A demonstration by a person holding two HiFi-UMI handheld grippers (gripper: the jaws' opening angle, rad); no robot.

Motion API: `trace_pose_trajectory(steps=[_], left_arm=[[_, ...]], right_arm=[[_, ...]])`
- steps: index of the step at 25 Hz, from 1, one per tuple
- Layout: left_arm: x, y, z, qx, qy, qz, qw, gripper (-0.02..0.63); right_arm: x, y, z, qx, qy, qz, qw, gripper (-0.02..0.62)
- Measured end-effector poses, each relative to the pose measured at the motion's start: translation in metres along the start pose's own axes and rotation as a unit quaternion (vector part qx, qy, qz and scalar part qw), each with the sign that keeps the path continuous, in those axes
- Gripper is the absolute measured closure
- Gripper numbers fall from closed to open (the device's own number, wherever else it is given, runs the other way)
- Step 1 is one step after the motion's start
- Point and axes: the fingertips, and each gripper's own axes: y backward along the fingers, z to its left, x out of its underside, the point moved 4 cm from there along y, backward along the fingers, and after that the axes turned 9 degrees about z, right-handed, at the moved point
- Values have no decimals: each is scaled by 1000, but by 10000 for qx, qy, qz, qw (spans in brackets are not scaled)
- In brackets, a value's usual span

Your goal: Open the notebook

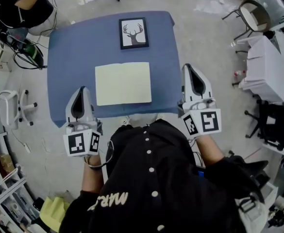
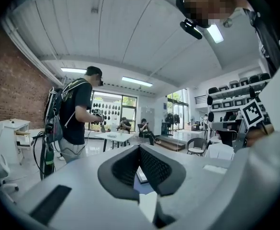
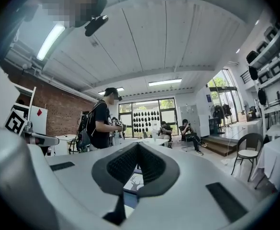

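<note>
The notebook (image 1: 123,83) lies open on the blue table (image 1: 64,47), its cream pages facing up. My left gripper (image 1: 82,89) hangs over the table's near left corner, apart from the notebook, jaws shut and empty. My right gripper (image 1: 190,68) is off the table's right edge, also shut on nothing. Both grippers point out level into the room. In the left gripper view the closed gripper (image 2: 140,148) shows only a sliver of the notebook (image 2: 147,206) below. In the right gripper view the closed gripper (image 3: 138,145) hides most of the table.
A framed deer picture (image 1: 133,33) lies at the table's far side. A person (image 2: 76,121) with a backpack stands beyond the table. A white office chair (image 1: 8,108) is at the left. A white-covered table (image 1: 265,69) and black chairs (image 1: 277,125) stand at the right.
</note>
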Motion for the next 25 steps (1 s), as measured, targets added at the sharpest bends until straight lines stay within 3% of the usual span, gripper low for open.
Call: trace_pose_trajectory(steps=[15,25], left_arm=[[-42,52,14,-505,-20,-646,9966,604],[-46,55,3,-416,-184,-768,9960,603]], right_arm=[[-37,20,-3,18,74,-438,9990,594],[-37,26,0,23,144,-413,9990,594]])
